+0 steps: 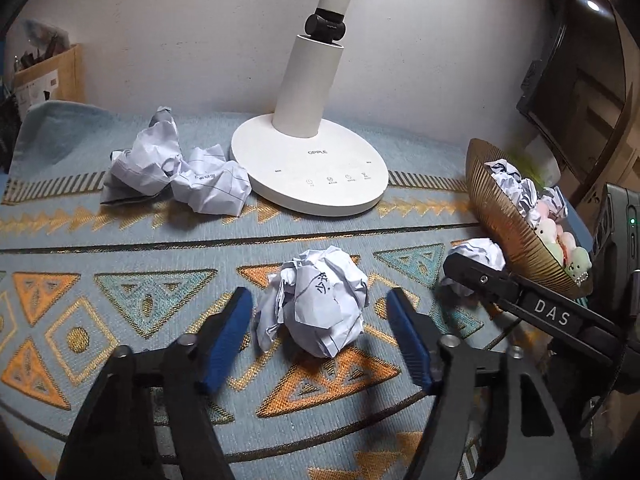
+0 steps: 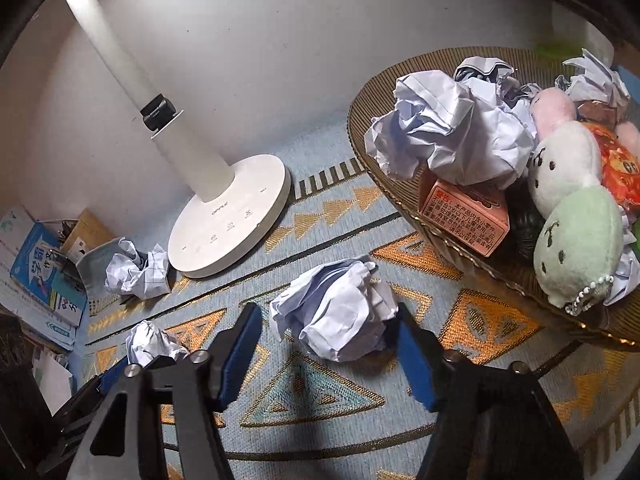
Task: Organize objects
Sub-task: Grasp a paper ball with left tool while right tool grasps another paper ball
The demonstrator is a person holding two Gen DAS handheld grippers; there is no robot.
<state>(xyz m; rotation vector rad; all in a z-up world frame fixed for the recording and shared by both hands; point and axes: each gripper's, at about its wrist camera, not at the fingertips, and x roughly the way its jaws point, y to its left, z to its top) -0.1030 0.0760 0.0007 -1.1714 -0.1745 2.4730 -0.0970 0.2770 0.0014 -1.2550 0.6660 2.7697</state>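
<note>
A crumpled white paper ball [image 1: 316, 308] with handwriting lies on the patterned cloth between the blue pads of my left gripper [image 1: 320, 294]; small gaps show on both sides, so it is open. My right gripper [image 2: 328, 308] straddles a second paper ball [image 2: 340, 316]. Its right pad looks to brush the paper while the left pad stands off, so it is open too. In the left wrist view that ball [image 1: 476, 252] lies behind a black finger [image 1: 480, 280] of the right gripper. A golden ribbed bowl [image 2: 384, 120] to the right holds paper balls, plush toys and a pink box.
A white desk lamp base [image 1: 316, 176] stands at the back against the wall. Two more crumpled papers [image 1: 176, 168] lie to its left. Books [image 2: 40, 268] and a cardboard box [image 1: 48, 76] sit past the cloth's left edge. Dark furniture stands on the right.
</note>
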